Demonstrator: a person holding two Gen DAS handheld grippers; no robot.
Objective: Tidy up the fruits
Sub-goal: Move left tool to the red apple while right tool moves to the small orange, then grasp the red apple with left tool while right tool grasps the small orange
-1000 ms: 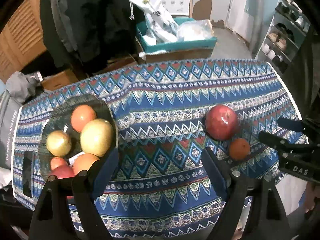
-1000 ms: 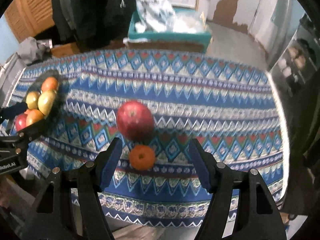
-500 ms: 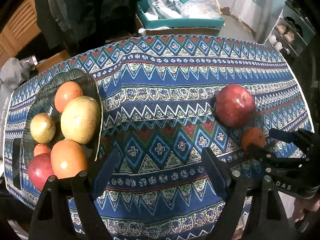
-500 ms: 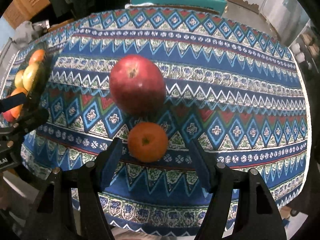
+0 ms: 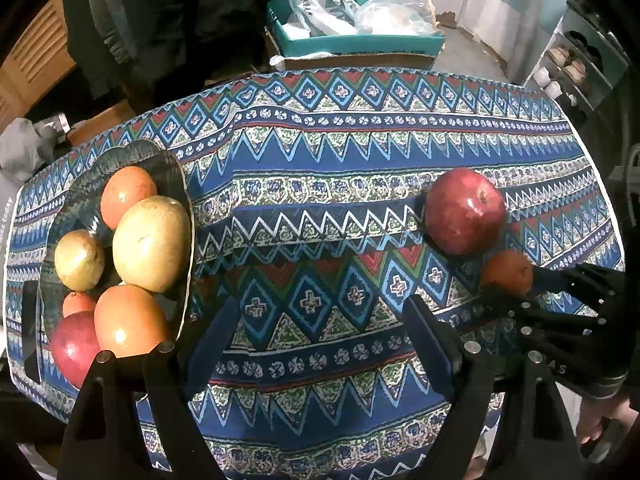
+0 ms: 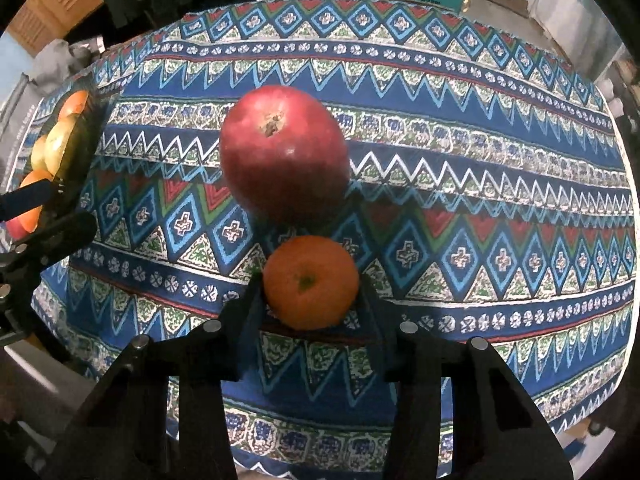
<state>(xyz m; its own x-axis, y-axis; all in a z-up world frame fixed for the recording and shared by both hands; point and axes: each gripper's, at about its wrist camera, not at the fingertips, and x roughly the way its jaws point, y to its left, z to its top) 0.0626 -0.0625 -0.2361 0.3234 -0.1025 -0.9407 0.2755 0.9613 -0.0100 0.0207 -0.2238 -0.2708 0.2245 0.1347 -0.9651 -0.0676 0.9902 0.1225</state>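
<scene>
- The right gripper (image 6: 311, 284) has dropped over the small round orange fruit (image 6: 310, 282), and its jaws have just been closing; both dark pads now press the fruit's sides, which half a second ago stood clear of it.
- That reads as the grasp made. The lift and carry to the dark glass plate (image 5: 168, 168) is left to do.
- The small orange fruit sits on the patterned blue tablecloth (image 6: 480, 200), touching or nearly touching the big red pomegranate (image 6: 284, 152) at its 12 o'clock.
- The left gripper (image 5: 316, 344) hangs wide open over bare cloth, holding nothing, with the plate at its 9 o'clock.
- Only the left view shows the plate's load: six fruits heaped there already.
- Only the right view shows the pad contact; from the left, the right gripper hides much of the fruit.
</scene>
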